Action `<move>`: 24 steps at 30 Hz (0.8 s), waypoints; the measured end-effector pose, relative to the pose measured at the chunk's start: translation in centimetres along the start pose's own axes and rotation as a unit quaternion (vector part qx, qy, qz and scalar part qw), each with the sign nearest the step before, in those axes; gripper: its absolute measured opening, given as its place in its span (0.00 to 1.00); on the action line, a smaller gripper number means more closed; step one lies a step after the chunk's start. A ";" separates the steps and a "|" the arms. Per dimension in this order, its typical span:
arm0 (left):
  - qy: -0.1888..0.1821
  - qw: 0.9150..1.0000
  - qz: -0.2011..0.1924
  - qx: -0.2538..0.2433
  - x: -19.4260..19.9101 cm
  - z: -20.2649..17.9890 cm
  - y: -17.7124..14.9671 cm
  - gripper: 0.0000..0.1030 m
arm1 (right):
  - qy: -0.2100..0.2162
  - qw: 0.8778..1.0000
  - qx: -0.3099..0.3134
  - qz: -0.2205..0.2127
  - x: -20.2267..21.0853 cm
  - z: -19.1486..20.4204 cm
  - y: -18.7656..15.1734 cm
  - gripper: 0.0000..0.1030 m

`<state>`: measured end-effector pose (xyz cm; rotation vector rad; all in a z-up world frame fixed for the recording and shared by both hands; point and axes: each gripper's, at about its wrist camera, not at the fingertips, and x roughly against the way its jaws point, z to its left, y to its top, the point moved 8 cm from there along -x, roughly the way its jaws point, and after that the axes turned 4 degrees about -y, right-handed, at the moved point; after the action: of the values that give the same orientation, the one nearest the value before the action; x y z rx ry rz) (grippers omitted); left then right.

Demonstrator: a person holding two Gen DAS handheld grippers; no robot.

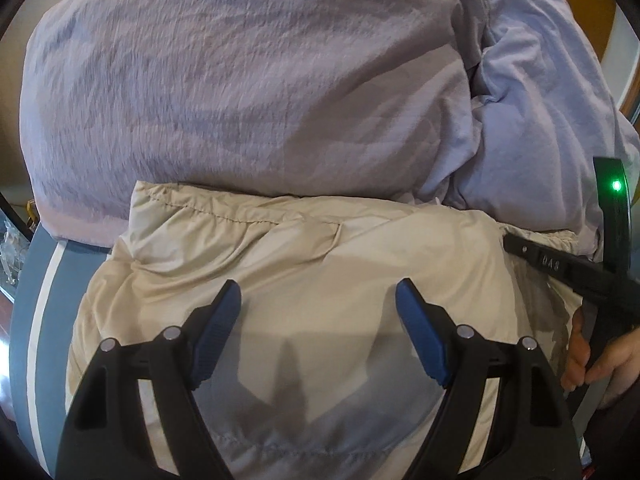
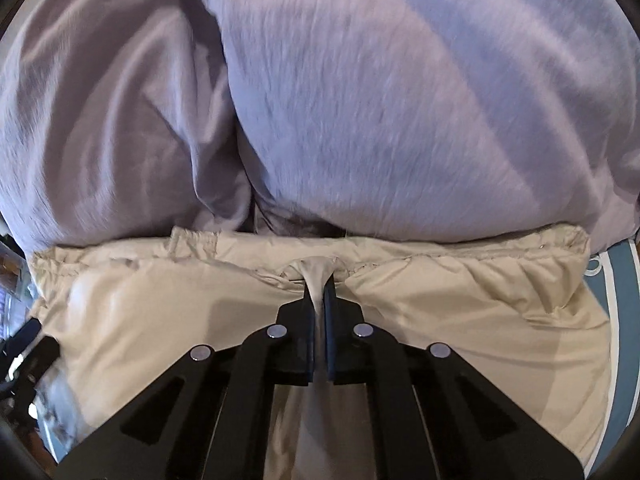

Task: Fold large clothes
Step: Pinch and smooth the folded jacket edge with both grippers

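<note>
A puffy beige quilted jacket [image 1: 304, 264] lies spread on a bed with a blue, white-striped sheet [image 1: 36, 300], its far edge against a rumpled lavender duvet [image 1: 240, 80]. The left gripper [image 1: 318, 304] hovers over the jacket, blue-padded fingers [image 1: 218, 332] spread wide and empty. The right gripper [image 2: 319, 300] has its fingers pressed together, pinching a raised fold of jacket fabric.

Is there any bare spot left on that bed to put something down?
Barely. A blue striped sheet strip shows left of the beige jacket, another at the jacket's right edge in the right wrist view. Beyond the jacket, the lavender duvet crowds everything.
</note>
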<state>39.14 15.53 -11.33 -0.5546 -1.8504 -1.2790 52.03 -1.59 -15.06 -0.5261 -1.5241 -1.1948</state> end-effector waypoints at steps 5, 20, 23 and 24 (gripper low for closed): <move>0.031 0.999 0.008 -0.001 -2.3 1.0 -0.7 0.82 | 0.019 1.000 -0.003 -0.005 0.0 -0.4 -0.3 0.06; 0.064 0.997 0.018 0.030 -7.1 4.1 -1.1 0.86 | 0.018 0.994 -0.035 -0.102 8.3 -6.8 -1.8 0.41; 0.066 0.997 0.018 0.029 -7.2 4.0 -1.1 0.87 | 0.012 0.992 -0.059 -0.110 9.0 -8.7 -1.9 0.41; 0.066 0.997 0.018 0.029 -7.4 4.0 -1.1 0.87 | 0.006 0.992 -0.064 -0.107 9.0 -9.4 -2.2 0.41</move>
<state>41.18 19.43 -18.56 -0.4600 -1.7552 -1.2039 51.65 -13.01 -8.53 -0.4449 -1.5292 -1.4659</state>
